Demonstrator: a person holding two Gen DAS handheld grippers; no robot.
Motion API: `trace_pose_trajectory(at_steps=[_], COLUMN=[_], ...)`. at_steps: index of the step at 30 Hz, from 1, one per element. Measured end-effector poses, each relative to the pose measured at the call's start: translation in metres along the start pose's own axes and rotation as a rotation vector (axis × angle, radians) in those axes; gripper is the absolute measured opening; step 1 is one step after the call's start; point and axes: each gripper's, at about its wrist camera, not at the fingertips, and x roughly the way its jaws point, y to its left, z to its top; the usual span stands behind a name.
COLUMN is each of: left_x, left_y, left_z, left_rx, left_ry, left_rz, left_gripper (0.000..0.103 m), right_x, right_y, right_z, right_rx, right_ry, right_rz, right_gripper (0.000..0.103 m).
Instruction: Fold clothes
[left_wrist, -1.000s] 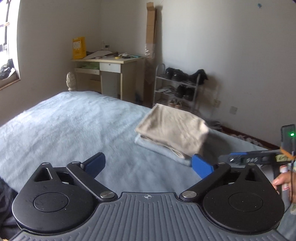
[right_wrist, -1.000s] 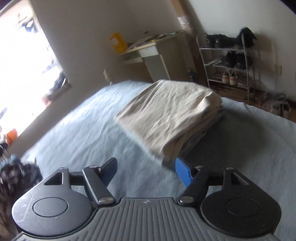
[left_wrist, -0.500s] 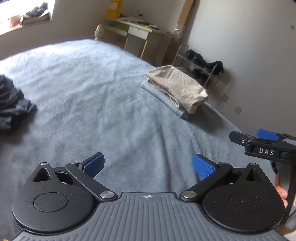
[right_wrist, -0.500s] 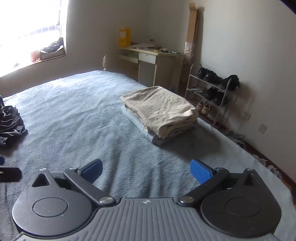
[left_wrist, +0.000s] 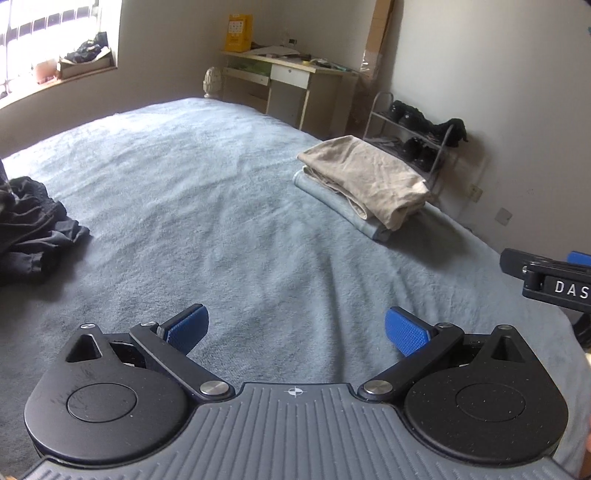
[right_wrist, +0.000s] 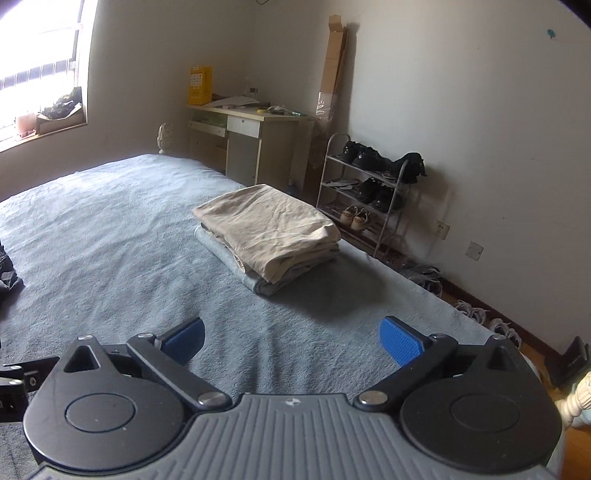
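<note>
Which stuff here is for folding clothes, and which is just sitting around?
For the job:
folded pile
dark clothes
bed
left gripper
right gripper

Just there:
desk
shoe rack
yellow box
cardboard tube

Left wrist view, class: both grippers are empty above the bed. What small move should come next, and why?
Probably swing the left gripper toward the dark crumpled garment at the bed's left side. Its jaws stand open and empty, that heap is unfolded, and the beige folded garment already rests on the light blue one. The right gripper, whose jaws have just been opening, holds nothing.
</note>
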Motion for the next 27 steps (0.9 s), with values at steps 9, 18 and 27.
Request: trace_pose_trajectory(at_steps=[9, 18, 27], left_x=[0.008, 0.014, 0.009], left_y=[-0.045, -0.064, -0.077], left_z=[-0.002, -0.005, -0.006], left_rx=[0.099, 0.073, 0.081], left_ry=[-0.013, 0.013, 0.018], left_rz=[0.049, 0.052, 0.058], left_gripper=[0.103, 0.102, 0.102], right_x=[0.003, 0.011, 0.005], right_y=[-0.014, -0.035, -0.054], right_z=[-0.012, -0.017, -0.022], right_rx=[-0.035, -0.004, 0.062], right_ry=[0.009, 0.059, 0.048], right_rz=[-0.046, -0.089, -0.079], right_gripper=[0.103, 0.103, 0.103])
